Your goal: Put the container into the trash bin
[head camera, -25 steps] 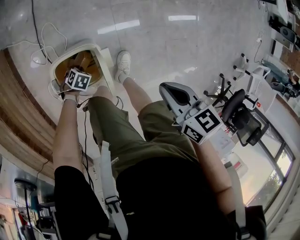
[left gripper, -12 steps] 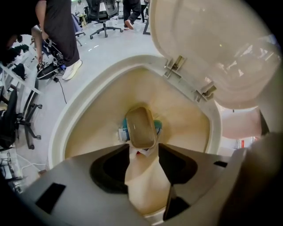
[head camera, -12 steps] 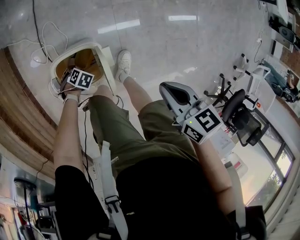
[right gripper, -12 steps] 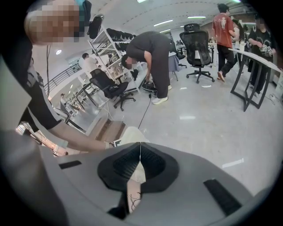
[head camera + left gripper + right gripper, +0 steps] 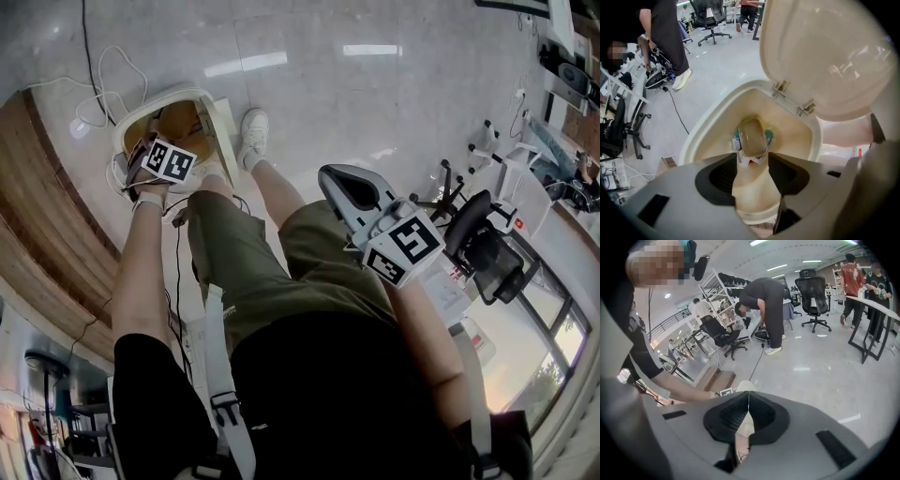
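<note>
**A:** What was the biggest thing near the left claw (image 5: pixel 752 157)?

**B:** The trash bin (image 5: pixel 705 124). It stood open-mouthed directly below the claw, which pointed straight down into it. The lid (image 5: pixel 825 56) was tipped up on its hinges, beyond the jaws and off toward the right-hand one.

**A:** And the claw itself?

**B:** Its jaws were spread wide and gripped nothing. Neither pad touched anything, and the gap between them showed only the inside of the bin.

**A:** And the right claw (image 5: pixel 748 397)?

**B:** That one was pinched together at the tips and empty. It was held over the person's lap, well apart from the bin, and aimed out across the room. The left was plainly the nearer hand.

**A:** So where was the container (image 5: pixel 751 136)?

**B:** Down in the bin, past the left claw's tips and in line with the gap, though well below the pads. It lay on other rubbish, white wrappers (image 5: pixel 751 160) and a teal scrap (image 5: pixel 769 136). Its long axis ran along the slot between the jaws, not across from pad to pad.

**A:** Then what did the coming move turn on?

**B:** I'd judge the drop was done. The container sat straight beneath the open jaws, so a clean lift upward should clear it, and the raised lid on the far side was the only thing to keep off.
</note>
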`<state>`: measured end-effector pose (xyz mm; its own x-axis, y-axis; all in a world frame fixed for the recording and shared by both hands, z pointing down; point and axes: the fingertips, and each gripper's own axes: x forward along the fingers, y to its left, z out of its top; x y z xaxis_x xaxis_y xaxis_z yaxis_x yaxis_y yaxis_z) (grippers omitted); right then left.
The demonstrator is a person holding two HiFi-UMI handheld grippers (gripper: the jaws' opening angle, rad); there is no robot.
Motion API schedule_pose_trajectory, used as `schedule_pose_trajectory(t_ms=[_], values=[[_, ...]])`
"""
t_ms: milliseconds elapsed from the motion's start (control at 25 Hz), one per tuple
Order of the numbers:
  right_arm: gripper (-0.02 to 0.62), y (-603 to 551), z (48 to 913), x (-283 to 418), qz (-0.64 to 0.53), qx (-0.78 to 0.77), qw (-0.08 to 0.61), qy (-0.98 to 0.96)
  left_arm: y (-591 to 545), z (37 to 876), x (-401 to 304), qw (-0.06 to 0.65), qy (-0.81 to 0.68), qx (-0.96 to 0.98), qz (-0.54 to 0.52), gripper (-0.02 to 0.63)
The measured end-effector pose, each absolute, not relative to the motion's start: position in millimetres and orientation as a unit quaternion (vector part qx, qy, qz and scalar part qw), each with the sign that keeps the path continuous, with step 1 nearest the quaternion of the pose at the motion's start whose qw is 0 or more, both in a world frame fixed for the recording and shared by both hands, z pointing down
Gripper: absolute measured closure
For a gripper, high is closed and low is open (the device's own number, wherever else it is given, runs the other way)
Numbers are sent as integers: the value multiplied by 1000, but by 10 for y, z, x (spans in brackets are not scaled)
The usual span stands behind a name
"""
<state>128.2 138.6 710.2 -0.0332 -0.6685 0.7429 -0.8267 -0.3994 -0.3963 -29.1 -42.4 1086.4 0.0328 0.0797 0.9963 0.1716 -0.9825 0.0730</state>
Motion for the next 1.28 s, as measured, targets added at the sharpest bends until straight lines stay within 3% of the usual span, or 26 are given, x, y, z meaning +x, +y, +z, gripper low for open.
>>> schedule_pose_trajectory(t_ms=[280,720,920,1280], values=[[580,1275,6816,1307,455,686,82,-562,-472,10387,-265,18,-79,-731,-677,404],[580,983,6209,1302,409,671,84,-613,-332,9332,-284,-40,-49,-774,-630,597],[580,936,6014,1280,398,661,80,-632,-208,8728,-213,-103,-32,-810,-576,597],[580,824,5600,1237,370,646,67,-664,-236,7669,-192,-131,12,-860,-494,597]])
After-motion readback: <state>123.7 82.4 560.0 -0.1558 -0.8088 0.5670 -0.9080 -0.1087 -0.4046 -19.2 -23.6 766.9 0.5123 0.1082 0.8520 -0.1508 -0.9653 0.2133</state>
